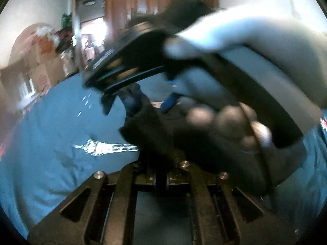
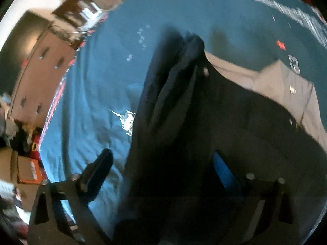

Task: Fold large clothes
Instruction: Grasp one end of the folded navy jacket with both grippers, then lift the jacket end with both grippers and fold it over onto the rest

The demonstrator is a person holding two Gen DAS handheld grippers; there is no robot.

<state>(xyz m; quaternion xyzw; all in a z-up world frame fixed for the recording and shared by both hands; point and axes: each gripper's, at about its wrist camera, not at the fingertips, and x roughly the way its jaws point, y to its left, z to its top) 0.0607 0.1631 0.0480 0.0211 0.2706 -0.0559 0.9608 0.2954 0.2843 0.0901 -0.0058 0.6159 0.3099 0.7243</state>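
Left wrist view: much blurred. Dark garment (image 1: 155, 130) bunched at centre frame, directly ahead of the left gripper (image 1: 161, 163), folds rising from between the finger roots toward the upper middle. Fingertips buried under cloth, so cannot tell whether the jaws stand apart or pinched on the fabric. Right gripper (image 1: 114, 96) crossing the upper middle, held by a hand (image 1: 229, 122) at right of centre, a pale sleeve (image 1: 235, 32) above; tips aimed down-left at the same bunch, apparently parted. Teal bedspread (image 1: 51, 143) filling lower left.

Right wrist view: garment draped through the centre, long axis from bottom middle up to a gathered peak (image 2: 192, 40) in the upper middle. Left-hand finger (image 2: 100, 167) bare, clear of the cloth at lower left; other finger (image 2: 224, 171) showing blue at lower right amid fabric. Jaws wide apart, cloth between but unclamped. Tan garment (image 2: 276, 77) lying flat at upper right, just beyond the dark one. Judged: right gripper nearer for the grasp, closing across the long axis.
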